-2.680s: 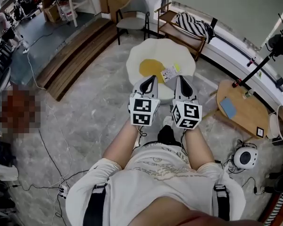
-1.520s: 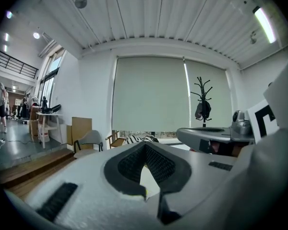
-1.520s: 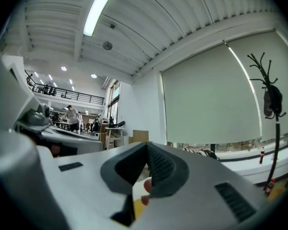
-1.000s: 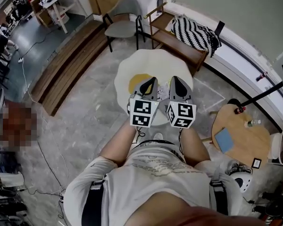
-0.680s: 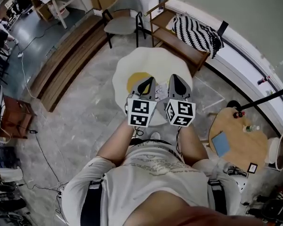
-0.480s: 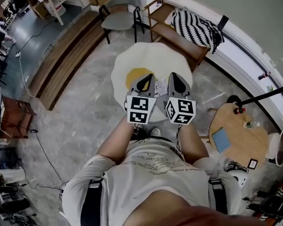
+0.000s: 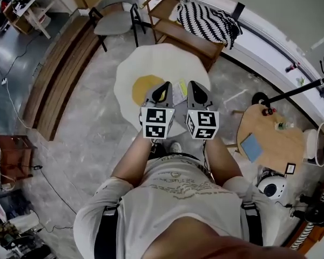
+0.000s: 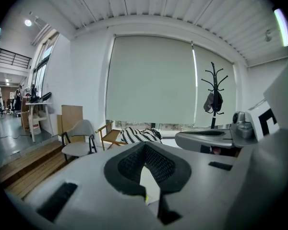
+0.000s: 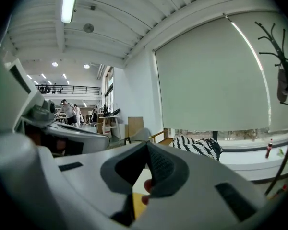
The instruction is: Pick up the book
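Note:
Seen from the head view, my left gripper (image 7: pixel 164 86) and right gripper (image 7: pixel 192 85) are held side by side in front of the person's body, both shut and holding nothing. They hang over the near edge of a white egg-shaped rug (image 7: pixel 167 61) with a yellow middle. A thin pale book (image 7: pixel 178 93) lies on it, showing only in the gap between the two grippers. In the left gripper view the jaws (image 8: pixel 145 147) meet at the tips. The right gripper view shows the same of its jaws (image 9: pixel 147 145).
A grey chair (image 7: pixel 114 16) and a wooden bench with a striped cushion (image 7: pixel 208 23) stand beyond the rug. A round wooden side table (image 7: pixel 272 131) at the right bears a flat blue book-like thing (image 7: pixel 252 146). Wooden steps (image 7: pixel 56 82) run along the left. A black stand (image 7: pixel 291 88) leans at the right.
The person has walked toward the egg-shaped rug, and the bench and chair have slid up and left in view. Both grippers have sunk a little, still shut and side by side.

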